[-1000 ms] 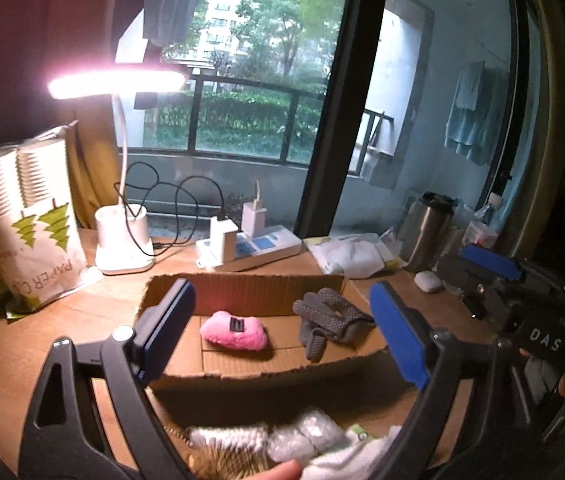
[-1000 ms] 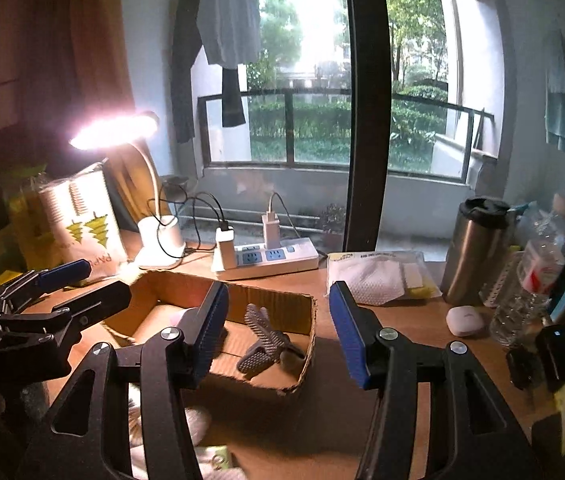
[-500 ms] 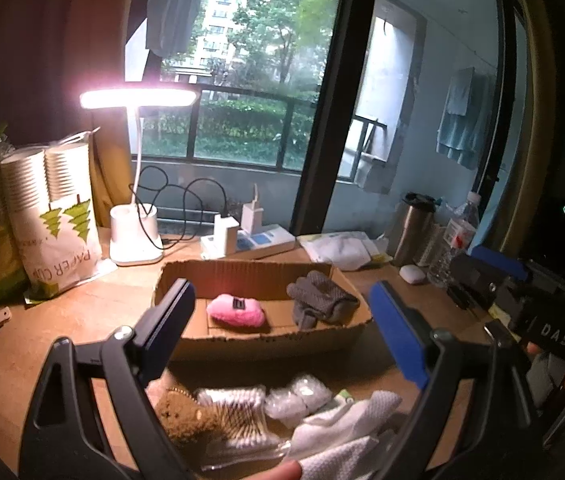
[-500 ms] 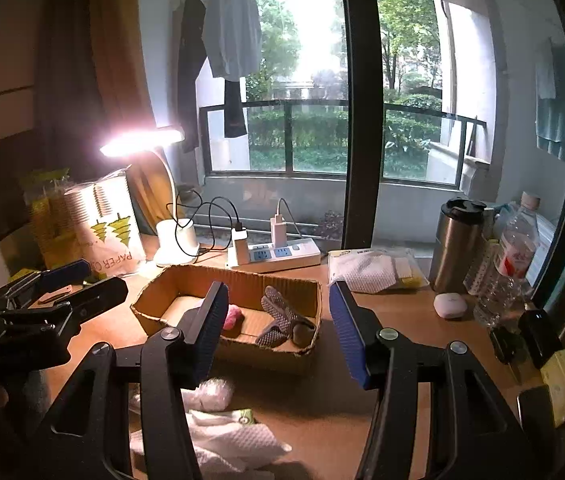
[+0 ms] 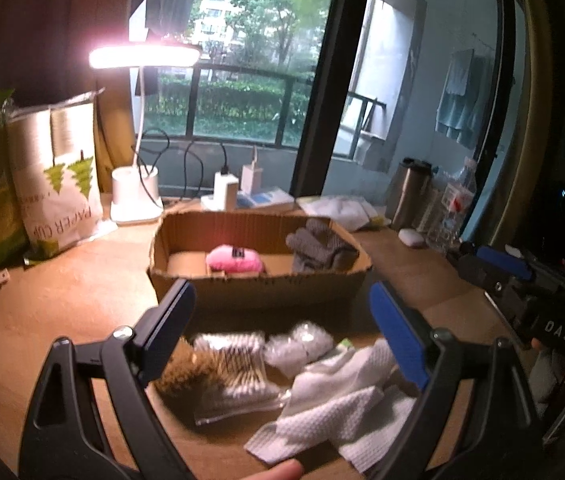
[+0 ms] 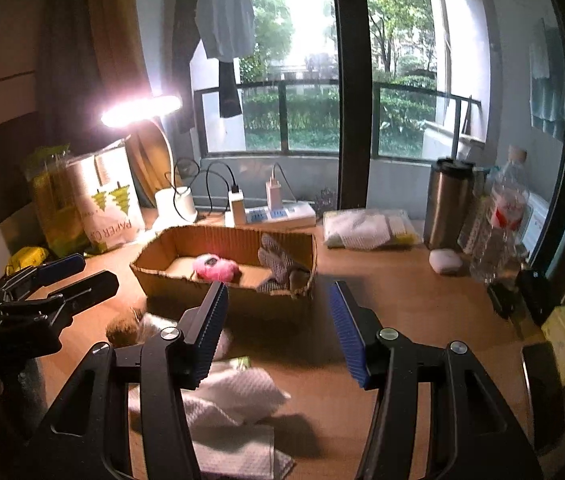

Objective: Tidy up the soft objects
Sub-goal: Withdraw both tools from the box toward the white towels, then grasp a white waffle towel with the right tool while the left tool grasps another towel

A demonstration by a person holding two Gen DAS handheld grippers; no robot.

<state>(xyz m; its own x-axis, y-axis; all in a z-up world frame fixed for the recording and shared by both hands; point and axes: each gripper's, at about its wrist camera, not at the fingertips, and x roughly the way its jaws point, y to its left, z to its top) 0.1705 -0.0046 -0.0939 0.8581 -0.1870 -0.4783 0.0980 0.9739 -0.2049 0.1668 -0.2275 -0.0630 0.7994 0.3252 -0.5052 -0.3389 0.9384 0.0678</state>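
A cardboard box point(image 5: 258, 284) point(image 6: 226, 292) stands mid-table with a pink plush point(image 5: 235, 258) point(image 6: 215, 267) and a grey glove point(image 5: 318, 245) point(image 6: 280, 264) inside. In front of it lie a brown furry toy point(image 5: 180, 372) point(image 6: 122, 326), a bag of cotton swabs point(image 5: 238, 364), a clear packet point(image 5: 298, 346) and white cloths point(image 5: 346, 396) point(image 6: 238, 404). My left gripper point(image 5: 282, 336) is open and empty above these items. My right gripper point(image 6: 278, 330) is open and empty in front of the box, above the cloths.
A lit desk lamp point(image 5: 138, 184), a paper-cup bag point(image 5: 62, 184), a power strip with chargers point(image 6: 270, 210), a steel tumbler point(image 6: 448, 200), a plastic bottle point(image 6: 502, 220), a white case point(image 6: 446, 260) and a packaged cloth point(image 6: 366, 228) line the table's back and right.
Both grippers have pulled back from the box and risen. The loose items in front of the box have come fully into view. Both stay open.
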